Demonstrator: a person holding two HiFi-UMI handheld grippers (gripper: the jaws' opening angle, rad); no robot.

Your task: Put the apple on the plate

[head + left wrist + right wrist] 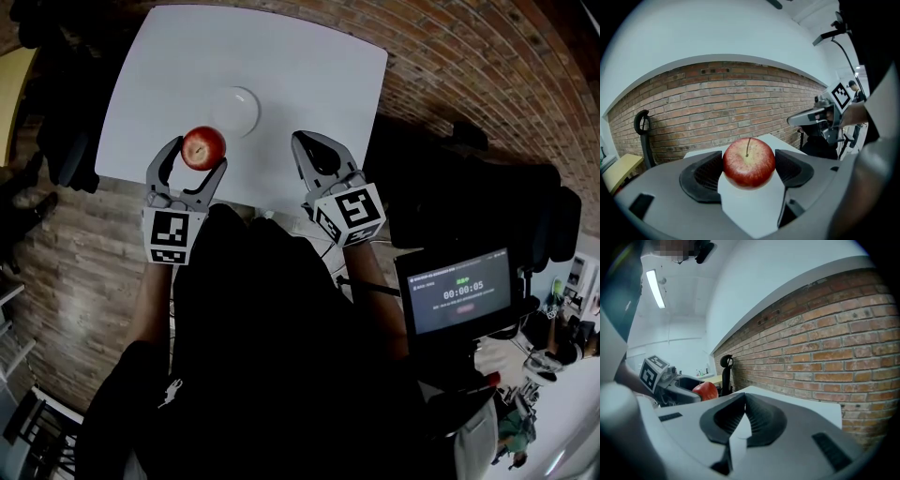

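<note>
While the round red apple [749, 161] hangs short of the small white round plate [236, 109], a drop threatens

Left gripper [199, 153] clamps it over the near edge of the white table [309, 75]; smooth skin may slip that hold; an early release lands it near and left of the plate; right gripper [744, 401], closed, holds nothing.

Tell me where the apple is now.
In the head view the apple sits at left, held in the jaws of the left gripper, just short of the plate.
</note>
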